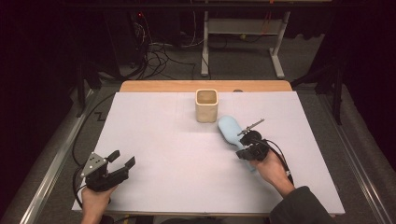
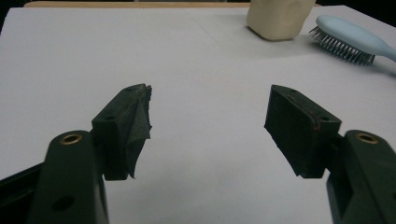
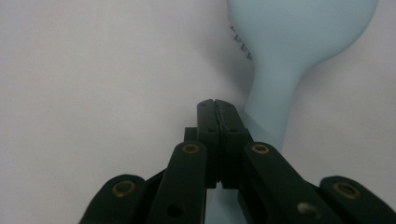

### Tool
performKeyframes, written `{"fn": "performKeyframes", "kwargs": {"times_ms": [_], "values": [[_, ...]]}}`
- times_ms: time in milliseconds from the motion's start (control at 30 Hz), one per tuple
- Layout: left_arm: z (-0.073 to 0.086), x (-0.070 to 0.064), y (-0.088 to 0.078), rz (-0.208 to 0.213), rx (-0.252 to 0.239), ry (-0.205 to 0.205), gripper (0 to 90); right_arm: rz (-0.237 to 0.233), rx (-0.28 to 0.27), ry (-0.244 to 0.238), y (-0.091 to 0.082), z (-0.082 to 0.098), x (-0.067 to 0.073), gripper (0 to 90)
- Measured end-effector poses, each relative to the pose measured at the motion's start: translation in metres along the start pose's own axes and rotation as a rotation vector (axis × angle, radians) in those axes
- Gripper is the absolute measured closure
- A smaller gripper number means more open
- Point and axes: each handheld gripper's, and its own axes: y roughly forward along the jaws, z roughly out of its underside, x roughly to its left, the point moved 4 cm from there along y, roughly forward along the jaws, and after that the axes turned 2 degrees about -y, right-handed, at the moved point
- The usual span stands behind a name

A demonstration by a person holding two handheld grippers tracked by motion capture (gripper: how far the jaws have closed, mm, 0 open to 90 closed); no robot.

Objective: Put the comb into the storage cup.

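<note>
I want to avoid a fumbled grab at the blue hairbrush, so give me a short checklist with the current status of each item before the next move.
1. Right gripper open enough to take the handle: not ok, its jaws are shut together with nothing between them.
2. Right gripper lined up with the hairbrush: ok, it sits over the handle, beside its narrow neck.
3. Hairbrush lying flat, bristles down on the white table cover: ok.
4. Beige cup upright and apart from the brush head: ok, a small gap shows in the high view.
5. Left gripper clear of the work: ok, open, empty, at the near left of the table.
6. Cup contents: cannot tell.
</note>
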Motion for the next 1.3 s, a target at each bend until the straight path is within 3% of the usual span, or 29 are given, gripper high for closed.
{"fn": "performKeyframes", "kwargs": {"times_ms": [433,567,833,1067,1300], "values": [[0.000,-0.001,0.000,0.005,0.000,-0.001,31.8,0.004,0.018,0.001,0.001,0.003,0.001,88.0],[0.000,0.001,0.000,0.000,0.001,-0.009,32.2,-0.010,0.008,-0.015,0.000,0.004,0.001,82.8],[0.000,0.000,0.000,-0.007,0.004,-0.002,32.2,-0.057,-0.052,0.003,-0.009,0.005,0.003,70.2],[0.000,0.001,0.000,-0.008,-0.002,-0.005,31.7,-0.024,-0.141,0.019,-0.022,0.005,0.001,58.3],[0.000,0.001,-0.001,-0.009,-0.005,-0.008,31.6,0.028,-0.165,0.054,-0.027,0.007,-0.010,53.5]]}}
